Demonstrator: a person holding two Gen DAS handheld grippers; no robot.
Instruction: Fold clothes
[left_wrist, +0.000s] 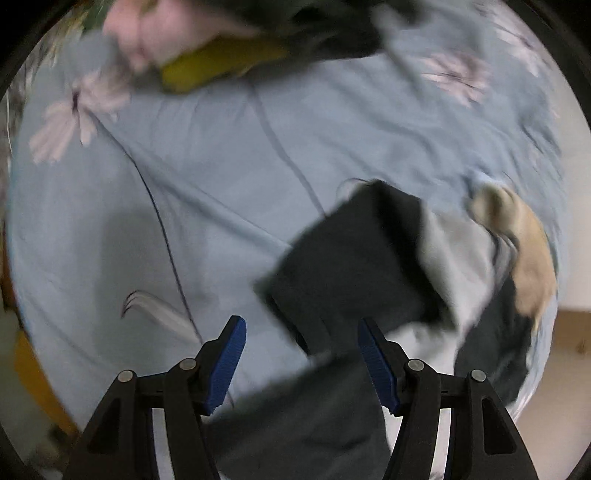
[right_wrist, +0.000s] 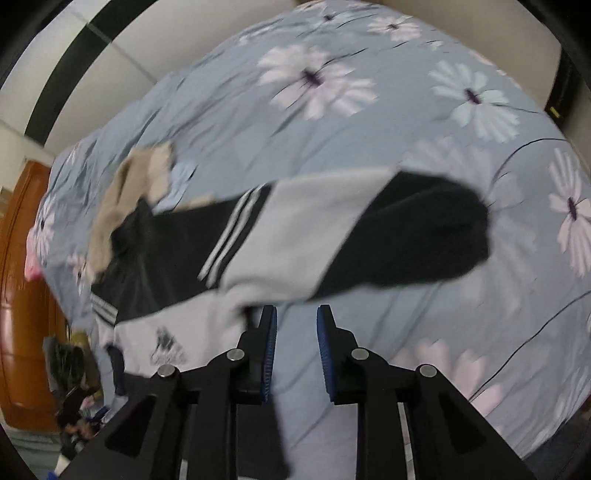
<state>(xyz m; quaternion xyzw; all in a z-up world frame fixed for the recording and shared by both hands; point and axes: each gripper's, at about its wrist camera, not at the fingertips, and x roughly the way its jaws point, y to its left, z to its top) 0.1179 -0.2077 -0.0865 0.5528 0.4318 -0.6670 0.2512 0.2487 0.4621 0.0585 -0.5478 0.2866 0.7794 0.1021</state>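
Observation:
A black and grey sports jacket (right_wrist: 295, 229) with white stripes lies on the blue flowered bedsheet (right_wrist: 369, 129), one sleeve stretched out to the right. In the left wrist view the jacket (left_wrist: 354, 266) lies ahead and to the right, its dark cloth reaching down between the fingers. My left gripper (left_wrist: 301, 354) is open with nothing pinched. My right gripper (right_wrist: 295, 350) is open with a narrow gap, just below the jacket's lower edge; dark cloth hangs under it. Both views are motion-blurred.
A beige garment (right_wrist: 129, 192) lies at the jacket's far end; it also shows in the left wrist view (left_wrist: 524, 251). A person's hand on a yellow handle (left_wrist: 214, 66) is at the top of the left wrist view. A wooden door (right_wrist: 22, 295) stands left of the bed.

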